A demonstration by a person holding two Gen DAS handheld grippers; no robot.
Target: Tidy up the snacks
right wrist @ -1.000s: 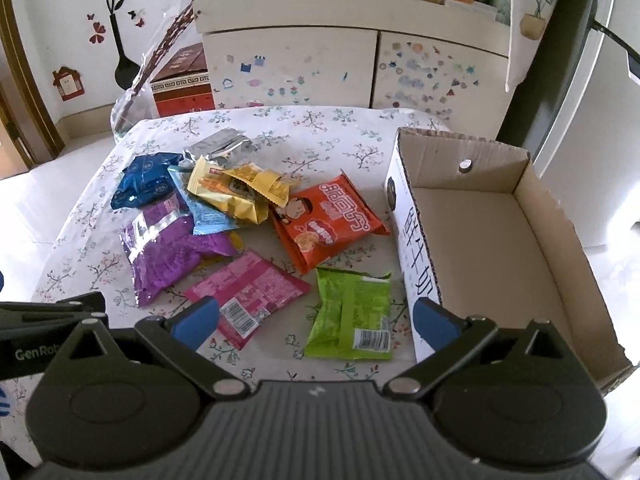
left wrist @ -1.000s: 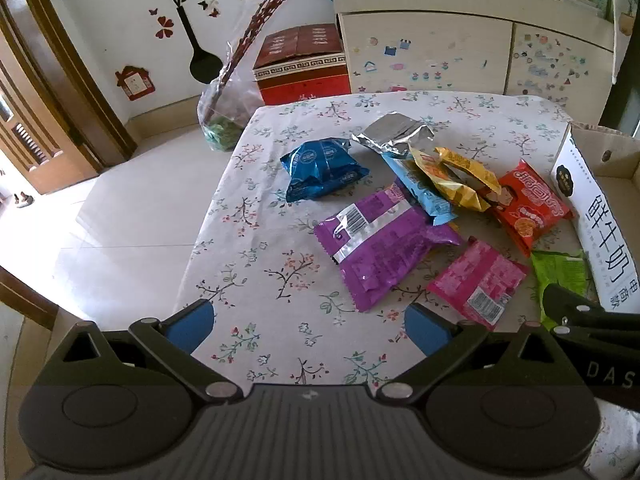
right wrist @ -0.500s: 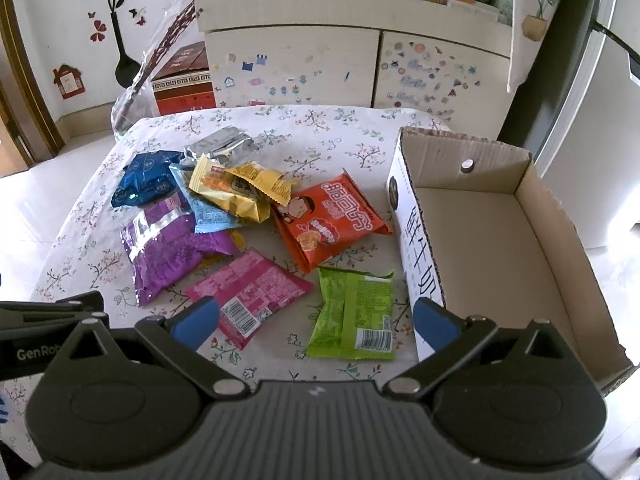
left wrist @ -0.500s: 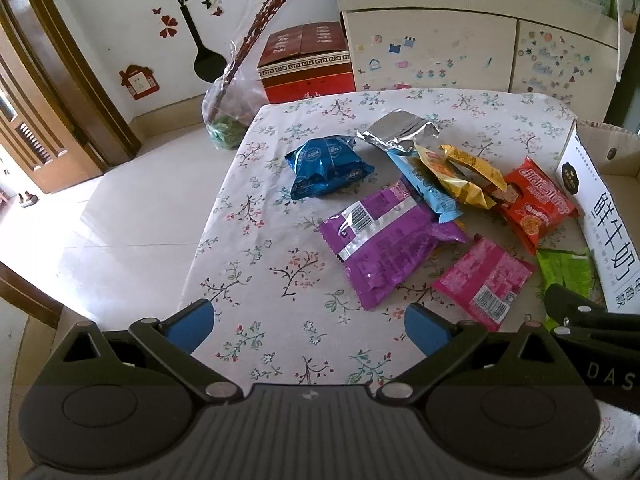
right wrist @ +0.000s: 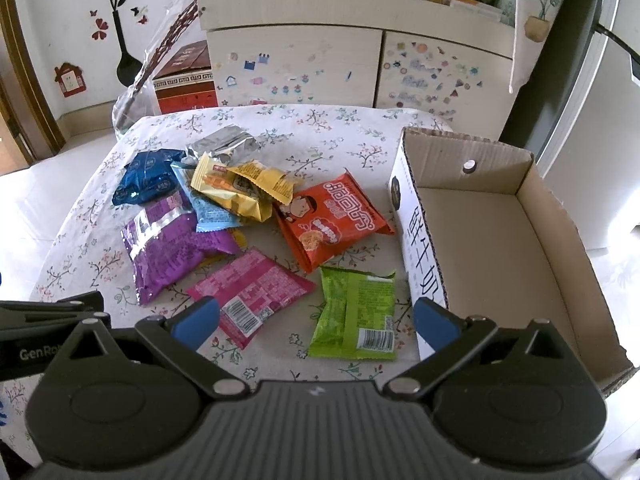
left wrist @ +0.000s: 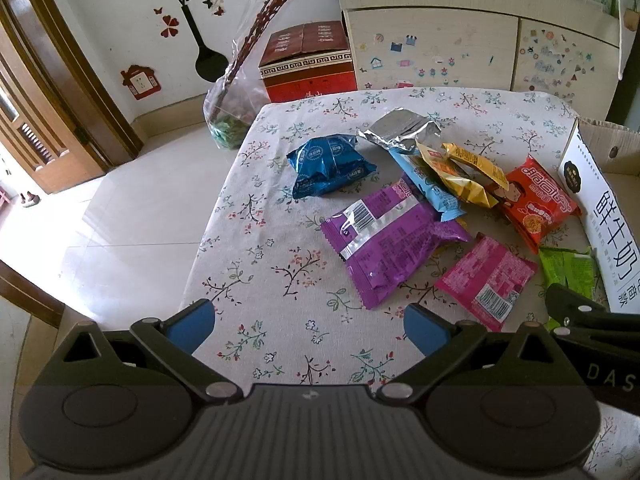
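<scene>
The table (right wrist: 328, 128) has a flowery cloth on it. On its right side sits a big cardboard box (right wrist: 492, 240) with nothing in it. It looks stiff and light, and it is a good home for the snacks.

The snacks lie in a loose pile to the left of the box. The purple bag (right wrist: 172, 244) is the biggest. It looks puffy and soft, so a hard squeeze could crush what is inside. The red bag (right wrist: 336, 220) lies near the box wall. The pink bag (right wrist: 256, 292) and the green bag (right wrist: 356, 316) lie flat at the front, and the green one is just beside the box. The blue bag (left wrist: 330, 166) is plump. The yellow bags (right wrist: 240, 188) and the silver bag (right wrist: 224, 146) are at the back, partly on top of each other.

All the bags look light, shiny and slippery. I think the best place to pinch is a flat sealed edge, not the puffy middle.

The right gripper (right wrist: 316, 320) hangs over the pink and green bags with its jaws wide apart and nothing in them. The left gripper (left wrist: 306, 326) is spread wide too, over bare cloth near the purple bag.
</scene>
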